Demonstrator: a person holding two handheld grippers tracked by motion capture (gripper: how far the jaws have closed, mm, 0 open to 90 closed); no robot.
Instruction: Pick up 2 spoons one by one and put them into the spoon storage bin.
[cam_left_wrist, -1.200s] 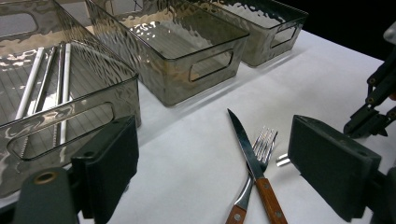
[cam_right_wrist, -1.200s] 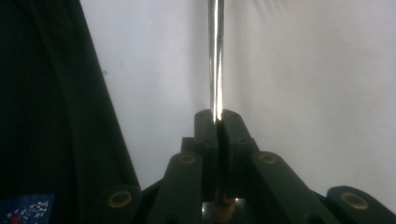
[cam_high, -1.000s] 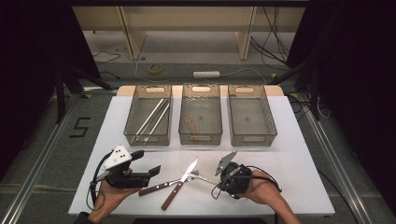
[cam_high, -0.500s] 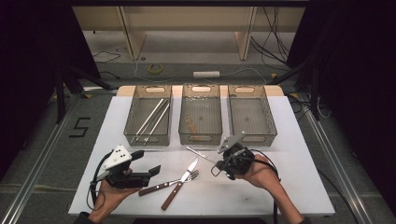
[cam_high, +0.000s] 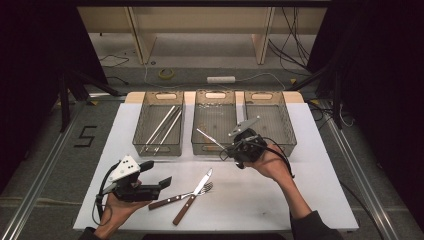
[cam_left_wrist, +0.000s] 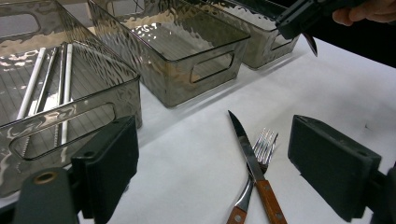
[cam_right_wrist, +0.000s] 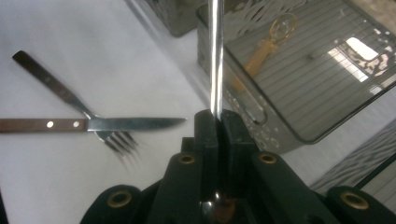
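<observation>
The right tool is closed tight on a thin metal utensil — I cannot tell whether it is a spoon or something else, because its end is not clear. In the right gripper view the shaft rises straight from between the two black jaws and points toward the near wall of the middle bin. In the high view its long axis goes from the tool up and to the left, and its free end lies over the near edge of the middle bin. The bin is just beyond the tool, on the far side, so the right hand is the nearer one for a drop there, in my judgement.

The left tool rests low at the near left of the bench, jaws wide apart and holding nothing. A knife and a fork lie crossed on the bench just to its right. The left bin holds long pale sticks.
</observation>
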